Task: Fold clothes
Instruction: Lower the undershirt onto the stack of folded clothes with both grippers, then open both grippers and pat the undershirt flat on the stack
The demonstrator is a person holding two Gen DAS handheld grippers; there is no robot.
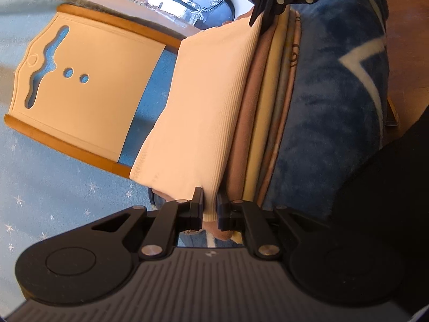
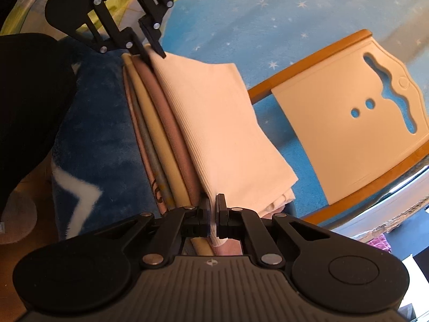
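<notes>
Now we see the cream ribbed garment [image 1: 203, 102] running as a folded panel from the bottom centre of the left wrist view up toward the top right, lying on top of a stack of folded clothes [image 1: 265, 123] whose pink, pale yellow and grey edges show just to its right. Our left gripper [image 1: 210, 209] sits at the bottom centre of that view, its jaws closed on the near edge of the cream ribbed garment, with a strip of the fabric squeezed between the two pads. At the top of the same view the right gripper [image 1: 261, 18] pinches the far end of the same garment.

From the right wrist view we find the right gripper [image 2: 213, 214] at the bottom centre, jaws nearly together and clamped on a thin fold of the cream ribbed garment [image 2: 214, 123]. The left gripper [image 2: 151, 49] appears at the upper left, biting the opposite end. The stack of folded clothes [image 2: 161, 123] lies just left of the garment here, and it rests on a dark blue blanket [image 2: 102, 145] with a white pattern. A chair back [image 2: 348, 134], cream panel with a wooden frame, fills the right side, over a light blue carpet with stars [image 2: 254, 13].
</notes>
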